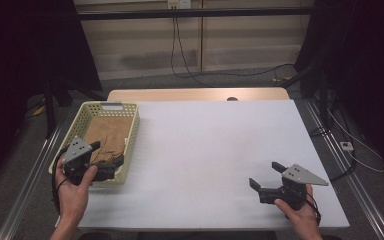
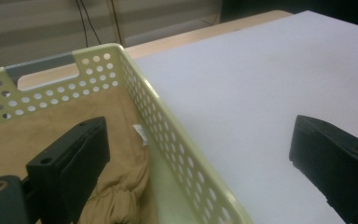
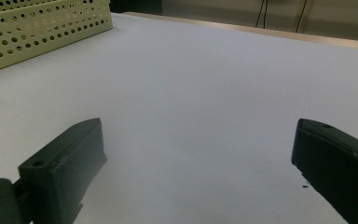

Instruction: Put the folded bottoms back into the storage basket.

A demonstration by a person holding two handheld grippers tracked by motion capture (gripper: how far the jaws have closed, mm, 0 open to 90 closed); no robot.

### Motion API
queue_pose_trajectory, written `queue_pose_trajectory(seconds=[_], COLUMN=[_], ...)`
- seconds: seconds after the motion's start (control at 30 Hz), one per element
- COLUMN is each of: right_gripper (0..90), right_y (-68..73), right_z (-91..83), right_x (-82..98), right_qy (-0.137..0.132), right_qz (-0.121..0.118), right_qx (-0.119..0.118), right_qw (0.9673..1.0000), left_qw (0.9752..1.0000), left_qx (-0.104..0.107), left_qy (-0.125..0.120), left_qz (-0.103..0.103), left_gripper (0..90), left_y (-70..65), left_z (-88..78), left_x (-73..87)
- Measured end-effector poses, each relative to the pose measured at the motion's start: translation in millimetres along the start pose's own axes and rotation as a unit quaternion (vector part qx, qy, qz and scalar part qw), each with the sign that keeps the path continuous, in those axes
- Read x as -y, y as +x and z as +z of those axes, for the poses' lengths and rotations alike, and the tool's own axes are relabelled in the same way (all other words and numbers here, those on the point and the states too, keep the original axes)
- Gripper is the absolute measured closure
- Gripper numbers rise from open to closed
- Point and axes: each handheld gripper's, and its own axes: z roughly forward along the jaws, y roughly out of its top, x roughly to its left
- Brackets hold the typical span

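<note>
A pale yellow perforated basket (image 1: 134,131) stands at the table's left side with a folded tan cloth (image 1: 109,134) inside. In the left gripper view the cloth (image 2: 51,135) carries a small white tag (image 2: 141,133). My left gripper (image 1: 107,154) is open at the basket's near right corner. It (image 2: 200,154) straddles the basket wall (image 2: 168,135), one jaw over the cloth and the other over the white table. Low over the table's near right part, my right gripper (image 1: 266,175) is open and holds nothing. Bare white table shows between the jaws of the right gripper (image 3: 198,154).
A white sheet (image 1: 215,150) covers the table, and a strip of wood (image 1: 195,94) shows at the far edge. The basket (image 3: 37,28) sits far off at the upper left in the right gripper view. Cables lie on the floor beyond the table.
</note>
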Motion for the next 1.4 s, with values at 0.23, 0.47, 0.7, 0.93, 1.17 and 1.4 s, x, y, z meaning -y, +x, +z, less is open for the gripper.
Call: queue_pose_trajectory(seconds=[0.23,0.47,0.7,0.93,1.17,1.4], right_gripper=[2.7,2.7,2.7,2.7,2.7,2.7], right_y=[0.0,-0.3,-0.3,-0.4,-0.3,0.1], right_z=[0.2,0.6,0.4,0.4,0.3,0.2], right_x=[0.0,-0.1,-0.2,-0.1,-0.1,-0.1], right_qy=[0.0,0.0,0.0,0.0,0.0,0.0], right_qz=[0.0,0.0,-0.001,0.0,0.0,0.001], right_qx=[-0.001,-0.002,-0.002,-0.002,-0.003,-0.001], right_qw=[1.0,1.0,1.0,1.0,1.0,1.0], left_qw=[0.9999,0.9993,0.9976,0.995,0.9941,0.9933], left_qx=[0.005,0.033,0.067,0.097,0.105,0.11], left_qy=[-0.012,-0.01,-0.01,-0.018,0.0,0.023], left_qz=[-0.003,-0.013,0.014,0.017,0.026,0.029], left_gripper=[5.1,4.9,4.8,4.7,4.7,4.8], left_y=[-11.3,-23.7,-38.4,-52.7,-64.3,-71.3], left_z=[9.8,26.0,37.2,49.7,59.8,67.6], left_x=[-4.1,-2.1,-6.9,-3.2,8.9,24.1])
